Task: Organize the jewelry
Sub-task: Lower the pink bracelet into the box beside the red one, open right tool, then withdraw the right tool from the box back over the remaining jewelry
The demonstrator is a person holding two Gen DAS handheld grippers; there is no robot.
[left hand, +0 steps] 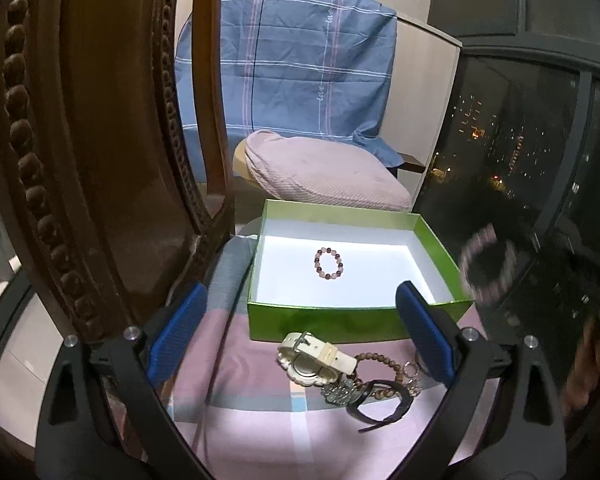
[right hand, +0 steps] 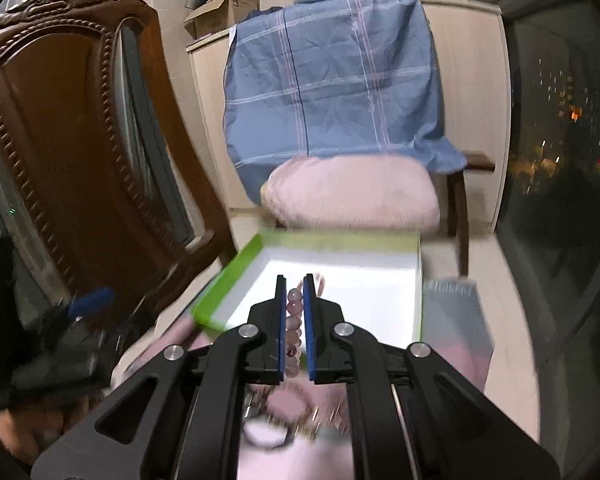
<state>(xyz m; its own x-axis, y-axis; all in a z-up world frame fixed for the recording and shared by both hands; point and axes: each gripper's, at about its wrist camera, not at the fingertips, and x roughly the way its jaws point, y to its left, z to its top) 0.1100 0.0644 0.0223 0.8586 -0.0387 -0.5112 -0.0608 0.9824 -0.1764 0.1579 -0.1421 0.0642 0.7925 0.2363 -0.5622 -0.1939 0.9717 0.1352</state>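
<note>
A green box (left hand: 324,322) with a white floor holds one pink and brown bead bracelet (left hand: 329,263). In front of it on the plaid cloth lie a white watch (left hand: 316,360), a wooden bead bracelet (left hand: 382,360), a black band (left hand: 380,402) and small metal charms (left hand: 336,392). My left gripper (left hand: 302,292) stands wide open above this pile, with nothing between its blue pads (left hand: 180,328). My right gripper (right hand: 295,284) is shut on a pink bead bracelet (right hand: 294,320) and holds it in the air by the box's (right hand: 220,292) near edge. This bracelet (left hand: 486,264) shows blurred at the right of the left wrist view.
A carved brown chair back (left hand: 100,160) rises close on the left. Behind the box stands a chair with a pink cushion (left hand: 332,176) and a blue checked cloth (left hand: 292,64). A dark window (left hand: 520,140) fills the right. A hand (left hand: 588,364) shows at the right edge.
</note>
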